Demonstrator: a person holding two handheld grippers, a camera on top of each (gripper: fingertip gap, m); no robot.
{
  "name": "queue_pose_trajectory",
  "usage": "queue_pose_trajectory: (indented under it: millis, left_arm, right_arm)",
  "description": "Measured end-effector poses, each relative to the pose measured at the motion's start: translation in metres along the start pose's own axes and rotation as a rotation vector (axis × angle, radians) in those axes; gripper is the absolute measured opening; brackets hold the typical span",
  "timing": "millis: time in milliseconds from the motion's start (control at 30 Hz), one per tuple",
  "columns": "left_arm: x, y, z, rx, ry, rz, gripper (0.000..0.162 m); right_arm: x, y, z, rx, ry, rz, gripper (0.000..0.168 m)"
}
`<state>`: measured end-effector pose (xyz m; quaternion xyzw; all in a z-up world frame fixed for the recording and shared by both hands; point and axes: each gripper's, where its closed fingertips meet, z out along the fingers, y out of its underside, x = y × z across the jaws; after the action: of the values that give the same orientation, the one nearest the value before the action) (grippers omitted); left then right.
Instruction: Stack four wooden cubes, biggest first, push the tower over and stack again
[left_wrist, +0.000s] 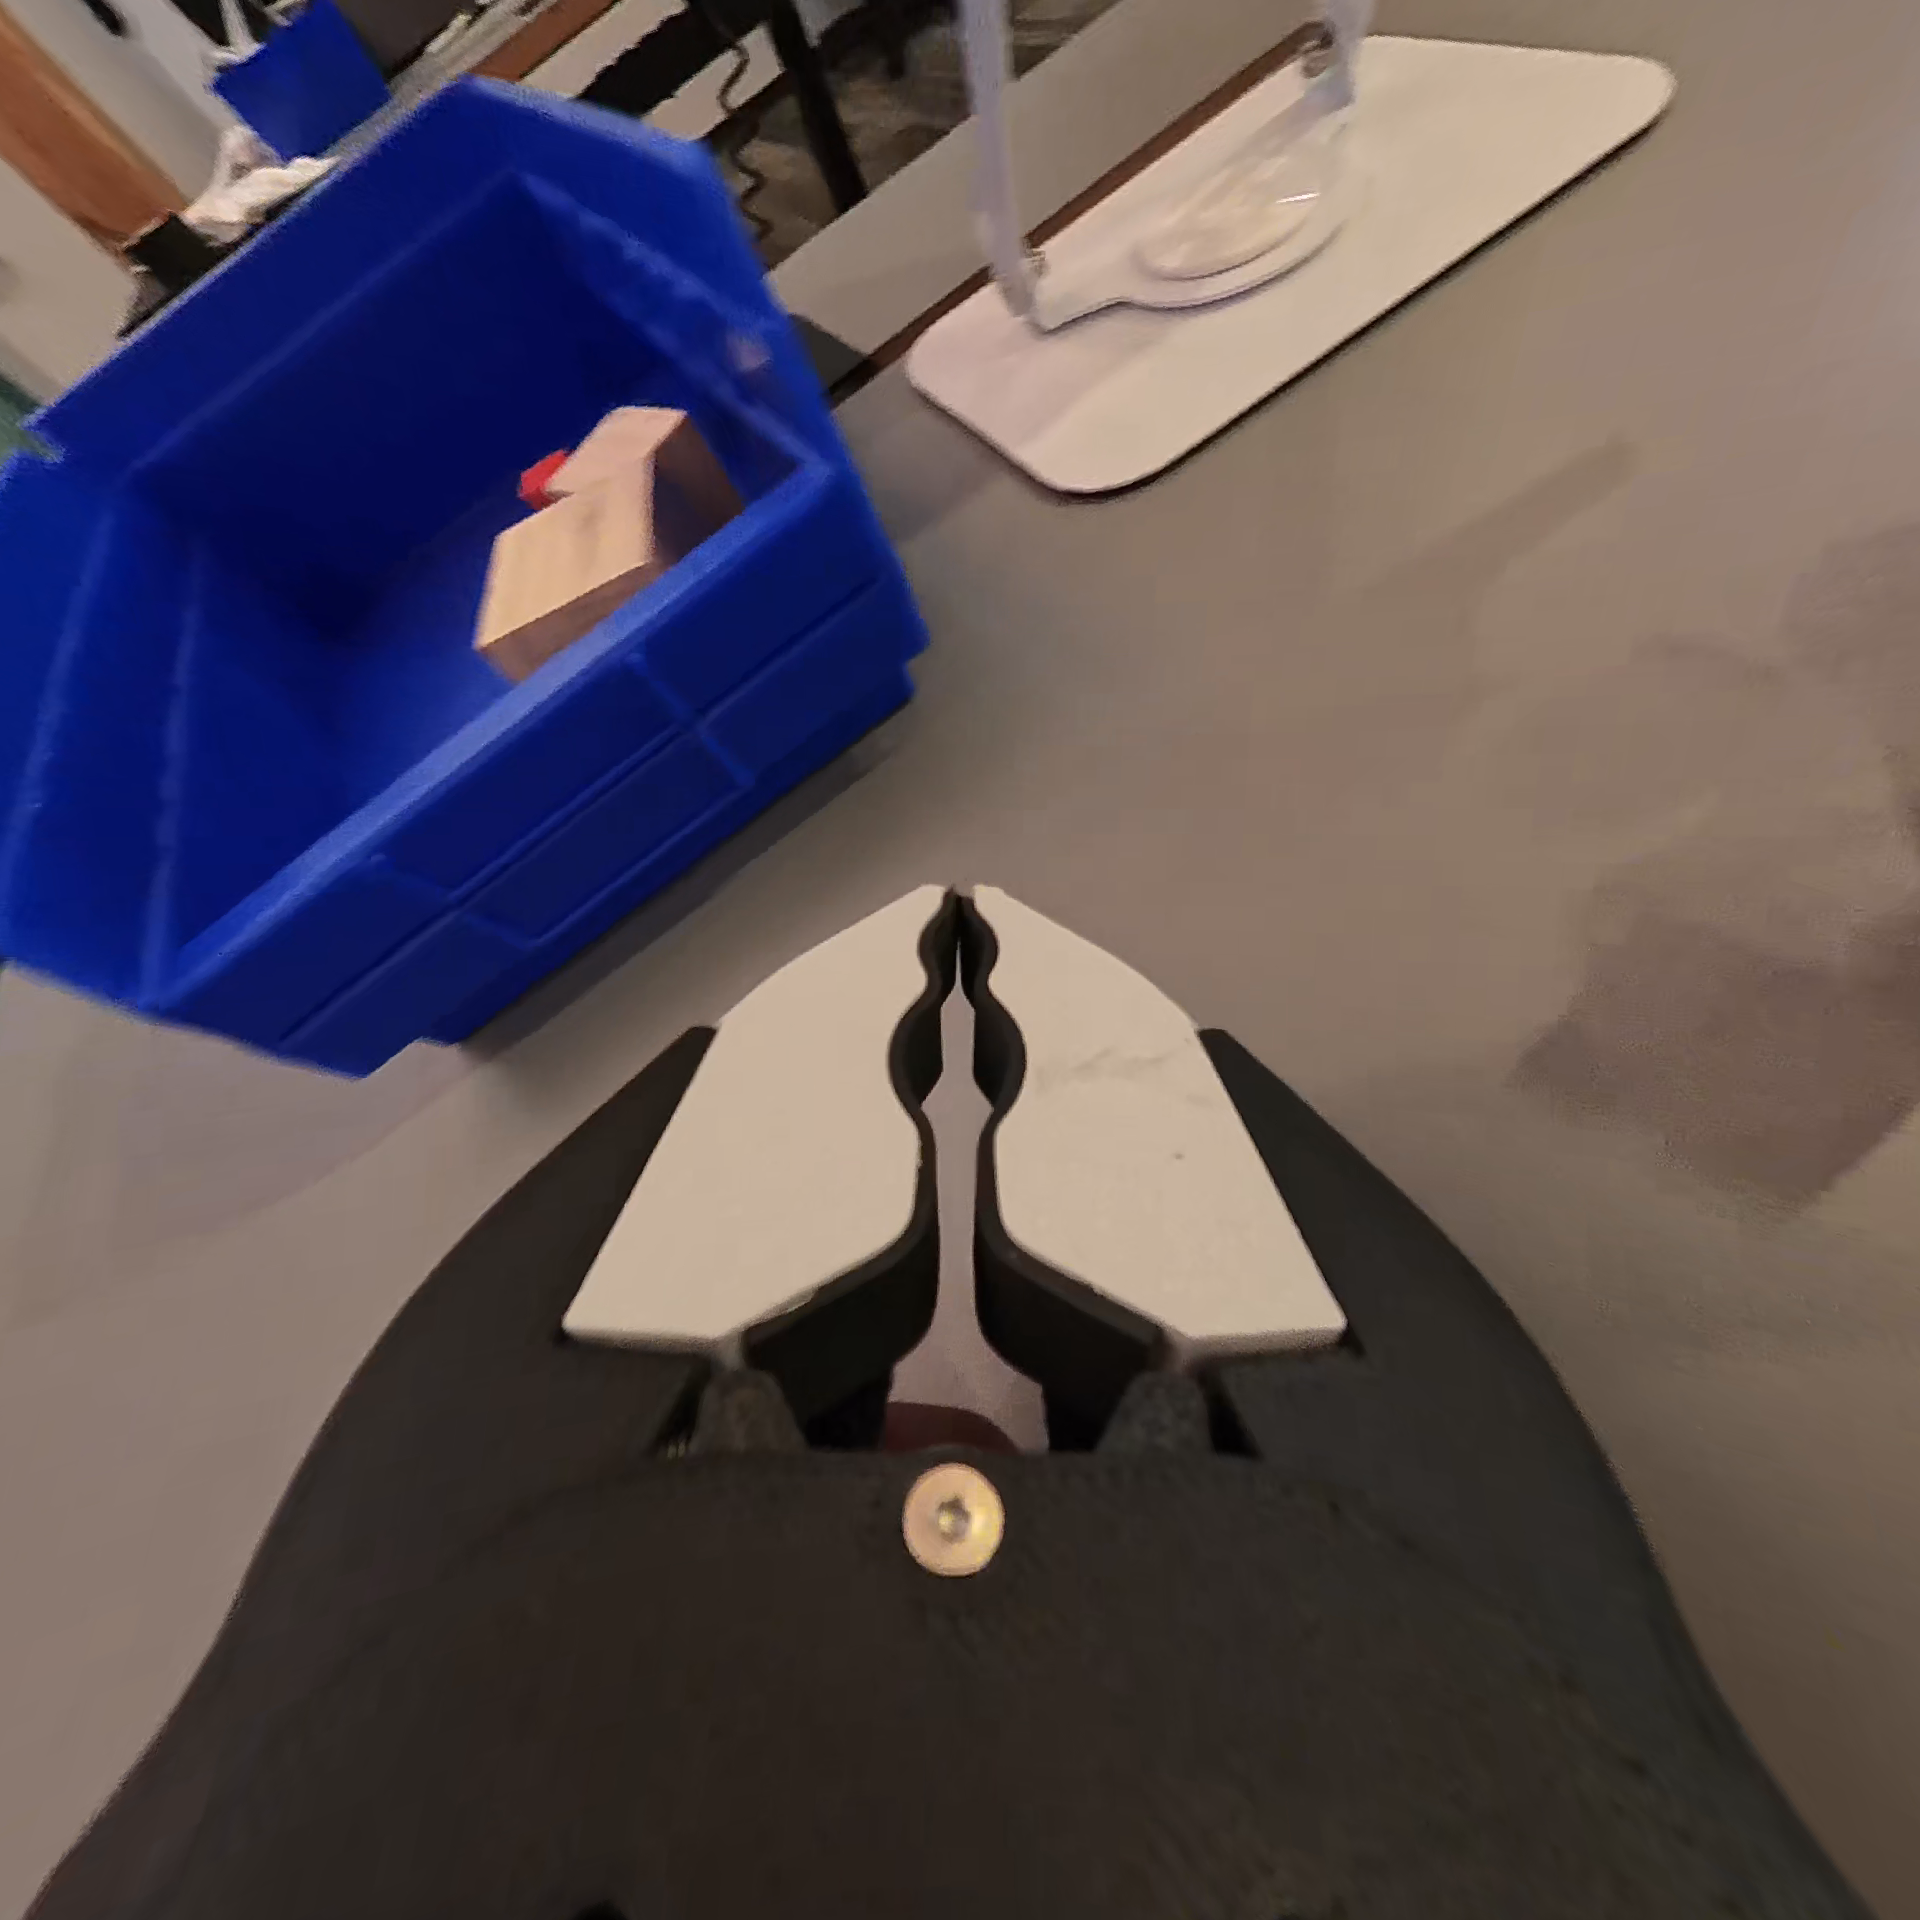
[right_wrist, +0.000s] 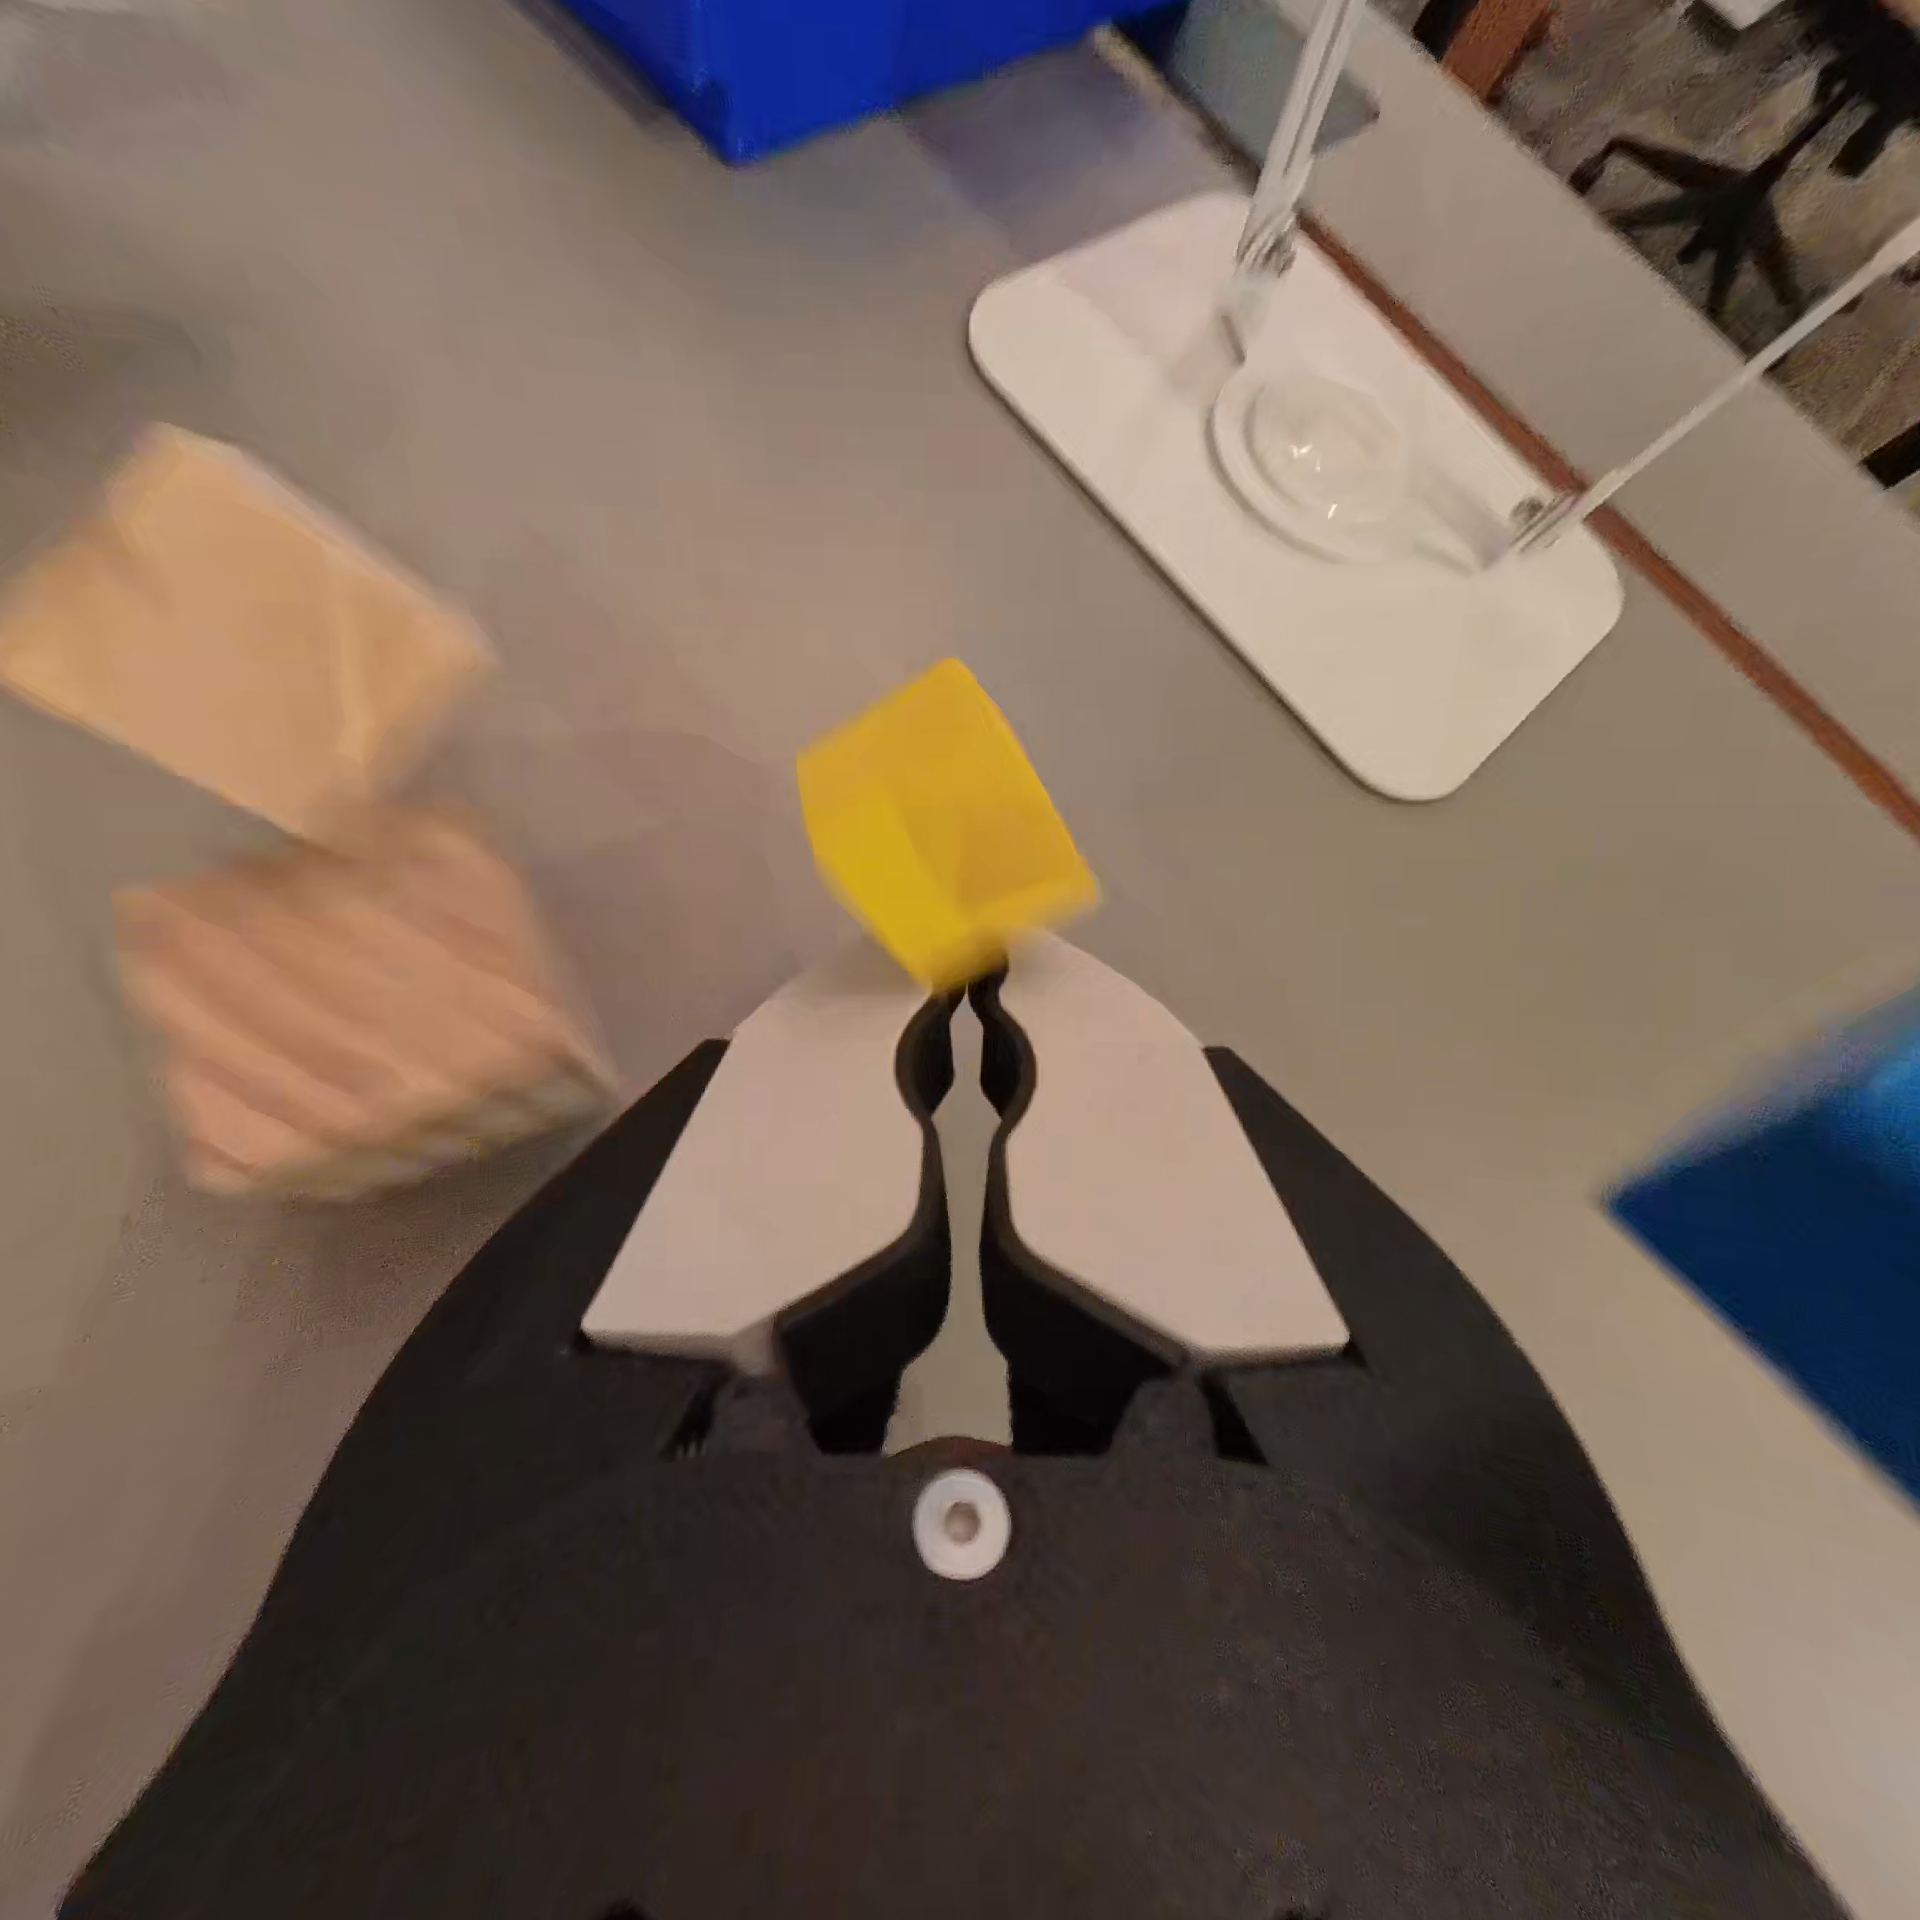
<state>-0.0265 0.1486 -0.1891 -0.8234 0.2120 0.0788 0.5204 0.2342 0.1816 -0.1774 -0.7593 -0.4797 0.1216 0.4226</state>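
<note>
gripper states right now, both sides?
Left tool: closed, empty, over the table beside the blue bin.
Right tool: closed; yellow cube sits at its tips, blurred, not clearly gripped.

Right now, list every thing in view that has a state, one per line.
left gripper: shut, empty, over the table.
right gripper: shut, tips at the yellow cube's corner.
yellow cube: tilted on a corner, blurred.
two wooden cubes: on the table, not stacked, blurred.
blue bin: open, holding wooden cubes and a small red piece.
</note>
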Motion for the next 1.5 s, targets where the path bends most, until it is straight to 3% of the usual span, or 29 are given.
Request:
queue_pose_trajectory:
  millis: [100, 300, 400, 733, 967, 1133, 1300, 1400, 1500]
  left_arm:
    - [-0.037, 0.017, -0.021, 0.016, -0.084, -0.074, 0.0]
    - [-0.101, 0.056, -0.055, 0.06, -0.186, -0.271, 0.0]
    - [-0.112, 0.054, -0.063, 0.126, -0.187, -0.362, 0.0]
    - [-0.119, 0.058, -0.082, 0.17, -0.148, -0.328, 0.0]
    - [-0.099, 0.067, -0.112, 0.148, -0.002, -0.272, 0.029]
    - [-0.059, 0.089, -0.126, 0.004, 0.177, -0.273, 0.078]
    - [-0.04, 0.112, -0.11, -0.143, 0.189, -0.21, 0.07]
    - [-0.032, 0.114, -0.102, -0.195, 0.218, -0.198, 0.046]
    - [-0.031, 0.113, -0.1, -0.194, 0.222, -0.176, 0.045]
  right_arm:
    - [0.019, 0.002, -0.012, 0.018, 0.001, 0.05, 0.0]
    - [0.028, 0.051, -0.022, -0.005, -0.03, 0.075, 0.0]
    - [0.03, 0.062, -0.024, 0.024, -0.078, 0.137, 0.0]
    - [0.043, 0.078, -0.025, 0.026, -0.113, 0.125, 0.0]
    - [0.046, 0.084, -0.024, 0.026, -0.146, 0.142, 0.0]
    - [0.042, 0.085, -0.023, 0.026, -0.172, 0.147, 0.0]
    - [0.038, 0.085, -0.021, 0.017, -0.186, 0.132, 0.0]
    - [0.033, 0.082, -0.022, 0.026, -0.196, 0.12, 0.0]
    - [0.028, 0.081, -0.022, 0.024, -0.212, 0.11, 0.0]
